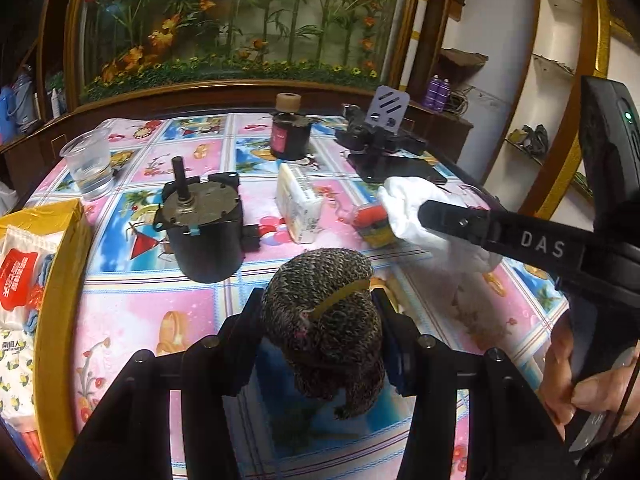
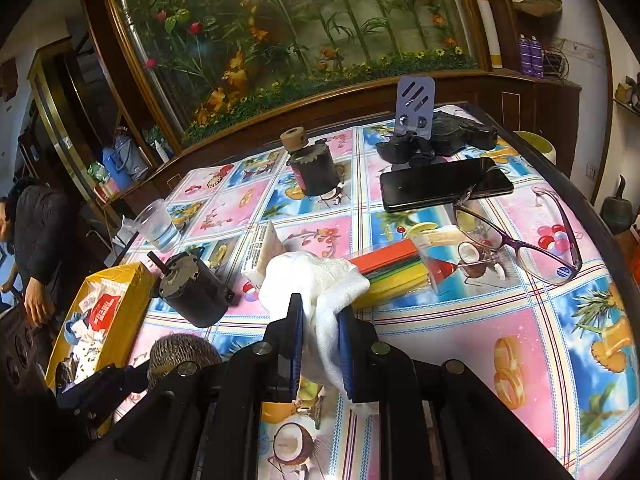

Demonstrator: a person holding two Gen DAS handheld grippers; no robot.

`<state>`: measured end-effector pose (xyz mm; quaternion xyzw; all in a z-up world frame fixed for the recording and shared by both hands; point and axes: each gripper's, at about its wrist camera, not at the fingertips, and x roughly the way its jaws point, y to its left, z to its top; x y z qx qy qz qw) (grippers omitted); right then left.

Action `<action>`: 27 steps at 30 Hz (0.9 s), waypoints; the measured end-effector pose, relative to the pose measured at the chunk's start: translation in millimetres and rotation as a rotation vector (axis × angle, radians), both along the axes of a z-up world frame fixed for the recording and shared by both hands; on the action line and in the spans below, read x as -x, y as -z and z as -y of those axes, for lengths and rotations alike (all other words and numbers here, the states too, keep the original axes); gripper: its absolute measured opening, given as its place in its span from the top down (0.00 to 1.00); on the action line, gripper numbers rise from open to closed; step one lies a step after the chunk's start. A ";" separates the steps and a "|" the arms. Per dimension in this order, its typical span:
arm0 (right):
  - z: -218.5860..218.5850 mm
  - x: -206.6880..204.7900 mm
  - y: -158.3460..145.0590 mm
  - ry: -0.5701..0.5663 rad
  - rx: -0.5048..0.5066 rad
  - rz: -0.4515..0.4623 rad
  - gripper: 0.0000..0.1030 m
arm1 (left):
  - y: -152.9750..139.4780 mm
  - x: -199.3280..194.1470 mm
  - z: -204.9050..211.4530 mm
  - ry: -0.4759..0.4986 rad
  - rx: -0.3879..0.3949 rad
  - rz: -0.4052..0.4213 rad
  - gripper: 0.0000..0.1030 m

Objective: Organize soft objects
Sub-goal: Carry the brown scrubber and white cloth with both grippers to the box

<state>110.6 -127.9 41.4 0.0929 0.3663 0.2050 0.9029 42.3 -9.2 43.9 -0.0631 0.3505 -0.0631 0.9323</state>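
Observation:
My left gripper (image 1: 320, 312) is shut on a rolled brown-speckled sock bundle (image 1: 324, 320) with a yellow band, held above the table. The bundle also shows in the right wrist view (image 2: 182, 354). My right gripper (image 2: 320, 312) is shut on a white soft cloth (image 2: 316, 280), held above the table; it shows in the left wrist view (image 1: 424, 216) at the right. A yellow box (image 2: 120, 292) holding packaged soft items stands at the table's left edge, also in the left wrist view (image 1: 68, 232).
On the patterned tablecloth (image 2: 500, 340) stand a black motor (image 1: 204, 224), a second dark motor (image 1: 290, 136), a plastic cup (image 1: 88, 164), a white packet (image 1: 300, 204), coloured sheets (image 2: 388, 276), glasses (image 2: 520, 236), a phone (image 2: 444, 184) and a phone stand (image 2: 416, 112).

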 end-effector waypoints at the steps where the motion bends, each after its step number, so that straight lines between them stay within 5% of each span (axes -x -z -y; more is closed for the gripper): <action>1: 0.4 0.2 -0.5 0.003 0.001 0.001 0.84 | -0.2 -0.1 1.2 0.006 0.001 0.001 0.51; 15: 20.3 -0.4 -4.8 0.099 0.009 0.026 0.84 | -12.5 8.7 5.2 0.027 -0.020 0.053 0.51; 27: -11.6 36.7 -12.4 0.116 0.049 0.114 0.84 | -47.5 29.8 -35.0 0.012 0.071 0.155 0.51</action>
